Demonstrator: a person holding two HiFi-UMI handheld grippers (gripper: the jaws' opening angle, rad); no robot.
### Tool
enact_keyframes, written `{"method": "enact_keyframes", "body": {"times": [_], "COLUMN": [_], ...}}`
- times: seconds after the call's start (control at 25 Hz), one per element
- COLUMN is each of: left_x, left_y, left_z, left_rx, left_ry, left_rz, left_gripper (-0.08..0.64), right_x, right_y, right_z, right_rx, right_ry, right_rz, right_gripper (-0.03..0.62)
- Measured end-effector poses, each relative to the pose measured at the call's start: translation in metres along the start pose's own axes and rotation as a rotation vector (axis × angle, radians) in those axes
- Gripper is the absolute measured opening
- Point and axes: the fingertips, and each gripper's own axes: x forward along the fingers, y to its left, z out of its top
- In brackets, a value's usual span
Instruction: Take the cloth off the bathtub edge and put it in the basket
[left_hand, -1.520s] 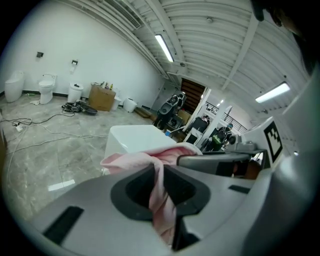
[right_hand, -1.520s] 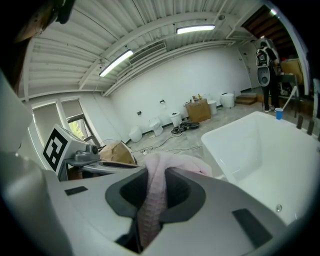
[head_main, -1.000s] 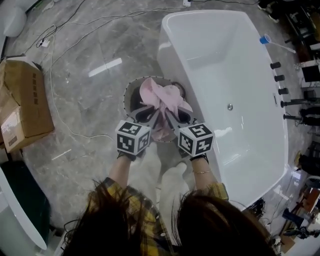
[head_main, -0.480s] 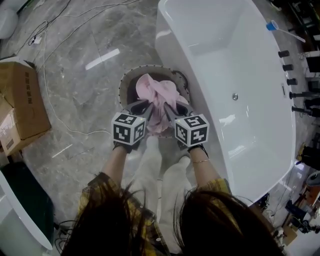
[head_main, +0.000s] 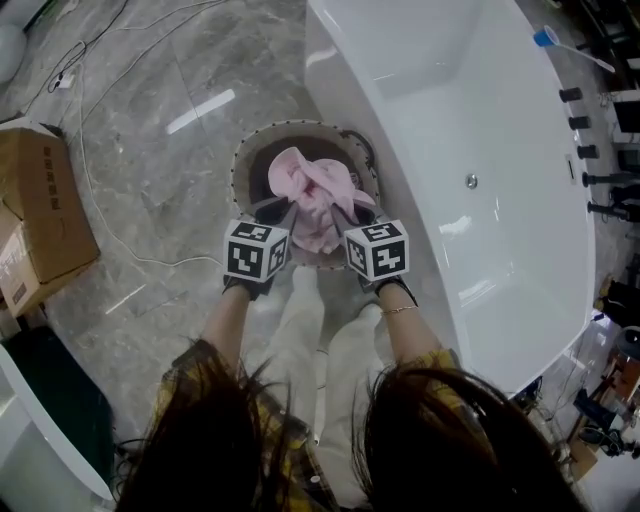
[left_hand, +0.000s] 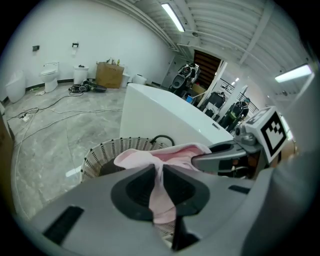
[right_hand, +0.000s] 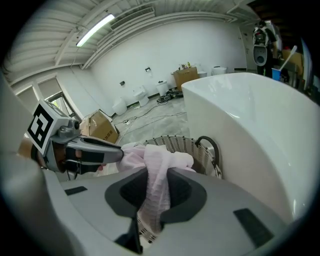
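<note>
**Desk:** What fills the frame, biggest first?

**Me:** The white bathtub (head_main: 480, 110) takes the right side and runs to the far edge. On the grey marble floor (head_main: 170, 120) at far left lies a cardboard box (head_main: 45, 210). Just left of the tub's wall stands the round slatted basket (head_main: 238, 170), close in front of me.

**Desk:** And the cloth?

**Me:** The pink cloth (head_main: 315, 195) is off the tub edge. It is bunched over the basket's mouth, inside the rim as seen from my head, and strung between my two grippers. Whether its lower folds touch the basket's bottom I cannot tell from here.

**Desk:** The grippers?

**Me:** Both point steeply down at the basket's near rim, marker cubes toward me. My left gripper (left_hand: 159, 172) has its jaws narrowed onto a strip of the cloth, which hangs down between them. My right gripper (right_hand: 157, 175) is pinched the same way on the cloth's other end, nearer the tub. The two stand side by side, close but apart.
</note>
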Motion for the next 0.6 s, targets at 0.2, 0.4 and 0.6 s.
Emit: {"method": "enact_keyframes", "body": {"times": [0.2, 0.4, 0.6], "left_x": [0.001, 0.003, 0.004], "left_y": [0.003, -0.004, -0.015], "left_z": [-0.002, -0.009, -0.015], "left_rx": [0.016, 0.062, 0.048], "left_ry": [0.001, 0.026, 0.026], "left_rz": [0.026, 0.02, -0.01], "left_gripper": [0.061, 0.086, 0.125], "right_x": [0.003, 0.002, 0.001], "right_y": [-0.009, -0.003, 0.0], "right_z": [-0.016, -0.014, -0.015], "right_rx": [0.009, 0.022, 0.021], "right_ry": [0.053, 0.043, 0.025], "right_rz": [-0.024, 0.0, 0.012], "right_gripper": [0.113, 0.153, 0.153]}}
